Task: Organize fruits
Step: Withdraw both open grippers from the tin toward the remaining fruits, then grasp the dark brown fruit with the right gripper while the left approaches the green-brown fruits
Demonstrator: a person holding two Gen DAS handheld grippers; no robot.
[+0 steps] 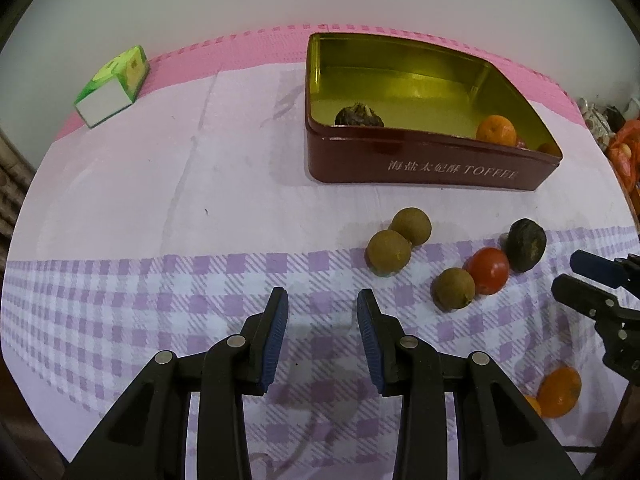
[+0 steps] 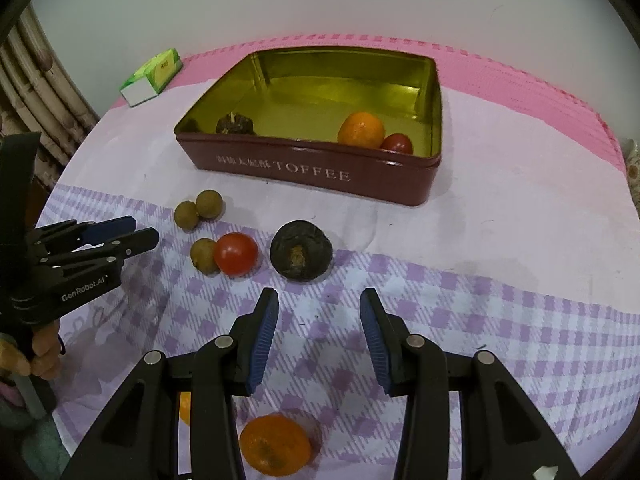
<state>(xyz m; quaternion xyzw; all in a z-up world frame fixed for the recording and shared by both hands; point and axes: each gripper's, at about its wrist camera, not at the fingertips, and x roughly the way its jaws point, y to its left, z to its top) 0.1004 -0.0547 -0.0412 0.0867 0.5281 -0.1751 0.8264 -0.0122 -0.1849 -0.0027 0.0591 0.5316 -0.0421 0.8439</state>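
Note:
A dark red TOFFEE tin (image 1: 432, 168) (image 2: 320, 174) with a gold inside stands at the back. In it lie an orange (image 2: 361, 129), a red tomato (image 2: 397, 144) and a dark fruit (image 2: 235, 124). On the cloth lie three brown longans (image 1: 389, 251) (image 2: 209, 204), a red tomato (image 1: 489, 270) (image 2: 235, 254), a dark round fruit (image 1: 525, 245) (image 2: 300, 249) and an orange (image 1: 559, 392) (image 2: 275, 450). My left gripper (image 1: 322, 312) (image 2: 140, 232) is open and empty, left of the fruits. My right gripper (image 2: 319, 312) (image 1: 572, 270) is open and empty, just in front of the dark fruit.
A green and white carton (image 1: 114, 86) (image 2: 154, 76) lies at the back left. A checked purple cloth (image 1: 160, 300) over a pink mat (image 2: 520, 76) covers the table. Another orange piece (image 2: 185, 406) shows under my right gripper. Clutter (image 1: 624, 148) sits past the table's right edge.

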